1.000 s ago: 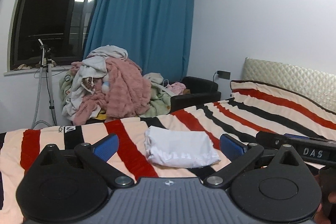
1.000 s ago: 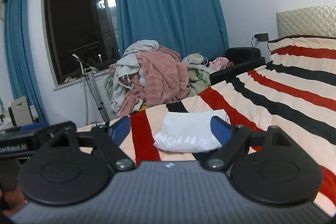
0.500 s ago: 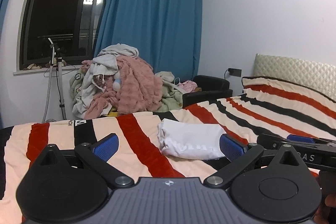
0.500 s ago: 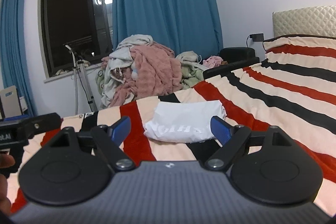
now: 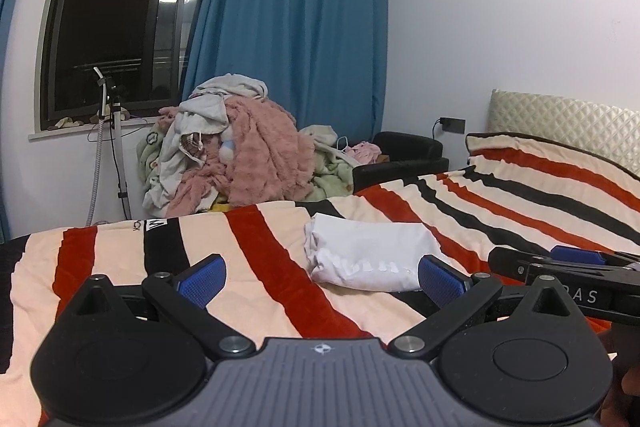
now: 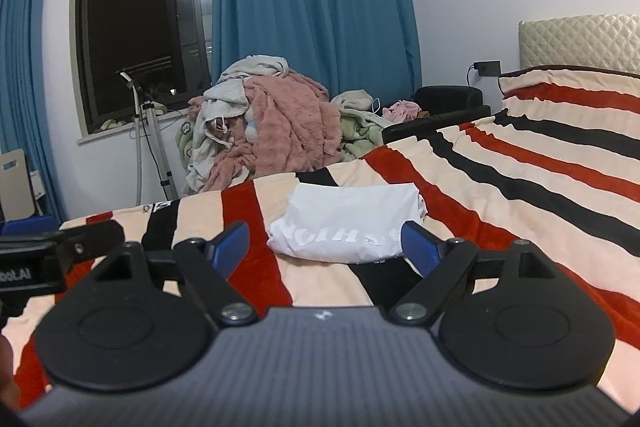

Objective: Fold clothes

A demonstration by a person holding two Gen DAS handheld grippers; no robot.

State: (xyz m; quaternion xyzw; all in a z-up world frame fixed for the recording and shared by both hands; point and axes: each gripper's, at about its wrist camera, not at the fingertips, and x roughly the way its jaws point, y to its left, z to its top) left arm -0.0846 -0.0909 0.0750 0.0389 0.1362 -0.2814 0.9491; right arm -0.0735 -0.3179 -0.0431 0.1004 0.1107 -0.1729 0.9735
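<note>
A: Scene, biggest first?

B: Bed with a striped blanket (image 5: 256, 251), cream, red and black, fills the near half of both views. Blue curtain (image 5: 288, 47) at the far wall, dark window (image 5: 116, 27) to its left. Quilted headboard (image 5: 568, 131) far right.

A: Clothes?

B: Unfolded pile (image 5: 240, 155) past the far edge of the bed, below the curtain: pink fleece, grey and pale green pieces. Black chair (image 5: 404, 163) just right of it.

A: Task item?

B: Folded white garment (image 5: 368, 251) lies flat on the blanket, centre, white lettering on its near face. Nothing on top of it.

A: Grippers?

B: Left gripper (image 5: 320, 277): blue pads spread wide, nothing between them; garment lies just ahead, toward its right pad. Right gripper (image 6: 326, 245): jaws also wide apart, empty, garment straight ahead. Whether the right pad touches the cloth I can't tell. The two units sit side by side, each showing at the edge of the other's view.
</note>
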